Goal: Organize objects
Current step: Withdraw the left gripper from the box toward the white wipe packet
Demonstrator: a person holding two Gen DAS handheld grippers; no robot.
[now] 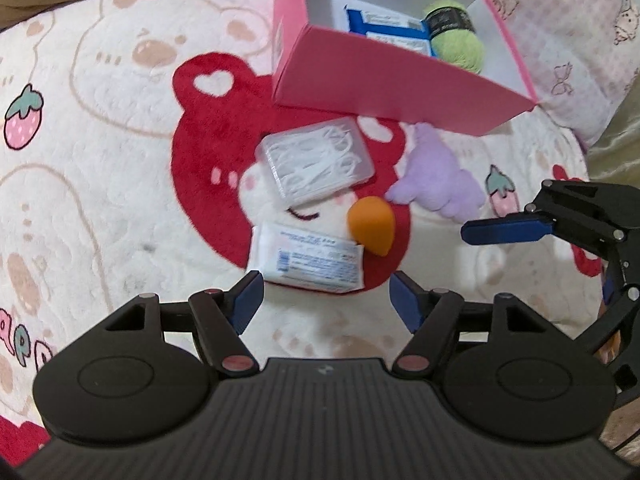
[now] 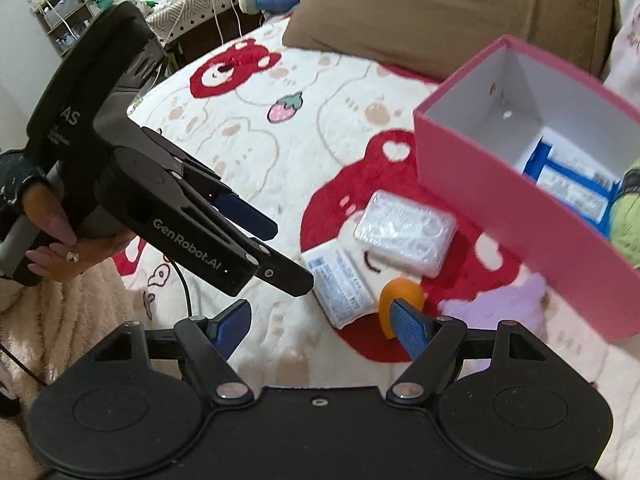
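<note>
On the bed, over a fleecy cream blanket (image 1: 100, 208) printed with red bears and strawberries, four loose things lie close together in front of an open pink box (image 1: 384, 92). A clear plastic case of white floss picks (image 1: 316, 160) sits nearest the box. Just below it lies a white tissue pack (image 1: 308, 260) with blue print, and an orange teardrop sponge (image 1: 372, 226) rests against that pack's upper right corner. A lilac plush piece (image 1: 436, 176) lies to the right of the sponge, near the box's front corner.

Inside the box, on its white floor, are a blue-and-white packet (image 1: 390, 30) and a ball of green yarn (image 1: 456, 38) with a dark label band.

The left gripper (image 1: 326, 300) hangs just above the tissue pack, its jaws spread apart with nothing between them; the pack's lower edge shows in the gap. The right gripper (image 2: 320, 324) is likewise parted and empty, with its right finger (image 2: 408, 326) in front of the orange sponge in the right wrist view. A hand (image 2: 60, 240) with painted nails grips the left gripper's handle. A brown pillow (image 2: 440, 20) lies at the head of the bed.
</note>
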